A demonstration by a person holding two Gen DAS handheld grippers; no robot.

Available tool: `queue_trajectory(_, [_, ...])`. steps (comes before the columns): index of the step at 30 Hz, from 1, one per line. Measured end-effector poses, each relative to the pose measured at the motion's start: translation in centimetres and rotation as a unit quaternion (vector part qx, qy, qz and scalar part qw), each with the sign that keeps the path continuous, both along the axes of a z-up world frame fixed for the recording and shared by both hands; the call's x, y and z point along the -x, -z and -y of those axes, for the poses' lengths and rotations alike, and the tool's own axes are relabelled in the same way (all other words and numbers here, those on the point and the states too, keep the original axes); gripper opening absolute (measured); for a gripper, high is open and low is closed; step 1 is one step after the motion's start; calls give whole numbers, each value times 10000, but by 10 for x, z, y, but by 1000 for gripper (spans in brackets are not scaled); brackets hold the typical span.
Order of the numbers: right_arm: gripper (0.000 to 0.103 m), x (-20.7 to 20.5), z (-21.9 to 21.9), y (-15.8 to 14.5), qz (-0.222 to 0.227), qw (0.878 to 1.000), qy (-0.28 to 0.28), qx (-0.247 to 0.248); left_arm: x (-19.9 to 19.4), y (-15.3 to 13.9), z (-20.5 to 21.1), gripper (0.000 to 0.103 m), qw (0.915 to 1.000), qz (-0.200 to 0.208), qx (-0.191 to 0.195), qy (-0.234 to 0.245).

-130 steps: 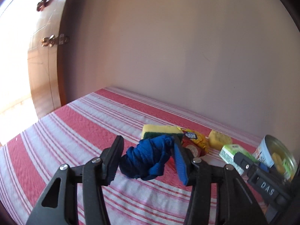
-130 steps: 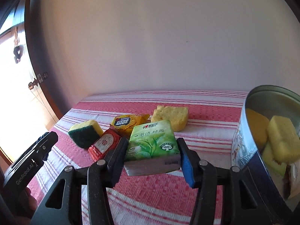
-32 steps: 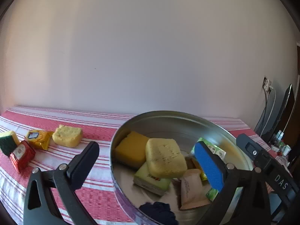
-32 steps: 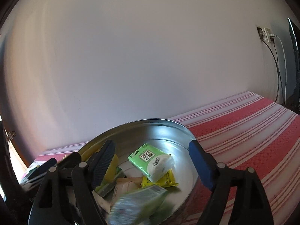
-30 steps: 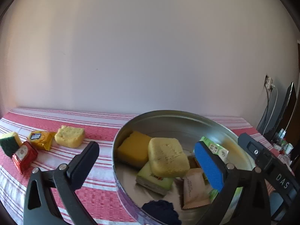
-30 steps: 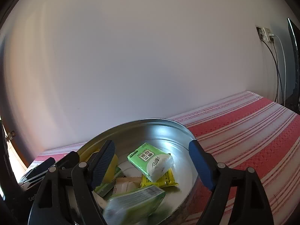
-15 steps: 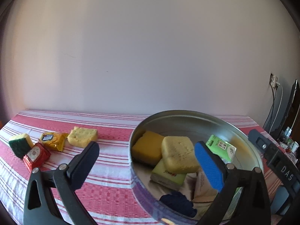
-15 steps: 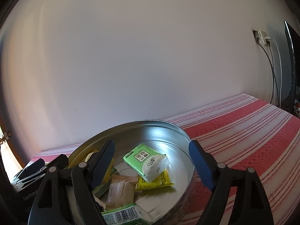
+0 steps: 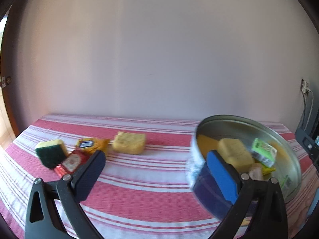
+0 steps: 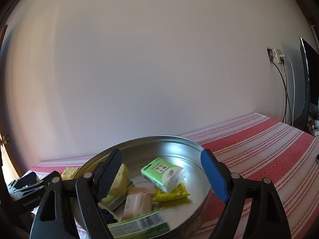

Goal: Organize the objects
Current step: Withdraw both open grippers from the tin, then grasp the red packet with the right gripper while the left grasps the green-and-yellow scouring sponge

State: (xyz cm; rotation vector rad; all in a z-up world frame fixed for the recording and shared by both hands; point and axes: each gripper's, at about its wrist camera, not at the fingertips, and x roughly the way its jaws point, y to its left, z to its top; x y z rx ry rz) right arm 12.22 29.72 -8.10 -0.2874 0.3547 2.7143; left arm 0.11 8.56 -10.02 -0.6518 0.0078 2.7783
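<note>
A round metal tin (image 9: pixel 287 139) stands on the striped cloth at the right and holds sponges, green tissue packs and snack packets; it also shows in the right wrist view (image 10: pixel 175 139). My left gripper (image 9: pixel 155 171) is open and empty, left of the tin. Ahead of it lie a yellow sponge (image 9: pixel 129 142), an orange packet (image 9: pixel 91 144), a red packet (image 9: pixel 70 162) and a green-and-yellow sponge (image 9: pixel 50 152). My right gripper (image 10: pixel 161 175) is open and empty over the tin, above a green tissue pack (image 10: pixel 163 171) and a green box (image 10: pixel 139 226).
A red-and-white striped cloth (image 9: pixel 139 195) covers the table, which ends at a plain wall. A wall socket with cables (image 10: pixel 277 56) and a dark monitor (image 10: pixel 311 79) are at the far right. A wooden door edge (image 9: pixel 4 103) is at the left.
The blue cloth and the green box left my grippers and now lie in the tin. In the last half second my left gripper swung left, toward the loose items on the cloth.
</note>
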Motion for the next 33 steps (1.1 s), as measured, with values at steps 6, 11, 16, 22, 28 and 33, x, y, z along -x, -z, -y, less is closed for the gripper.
queue_trajectory(6, [83,3,36,-3,-28,9997,-149,-185,14,12,20,102,9997,111,110,-173])
queue_trajectory(11, [83,17,69,-5,49,9985,-415,-345,23,15,42,102,9991,255,49,-329])
queue_trajectory(16, [83,31,97,-4,107,9969,-653,-429,30,14,67,102,9981,331,19,-519])
queue_trajectory(22, [83,50,123,-2,227,9946,-887,-493,39,15,92,102,9970,451,-9,-623])
queue_trajectory(28, [83,74,145,0,409,9910,-1143,-562,59,18,126,102,9936,653,-11,-924])
queue_trajectory(33, [83,97,158,3,578,9878,-1362,-476,78,22,160,102,9891,752,28,-1269])
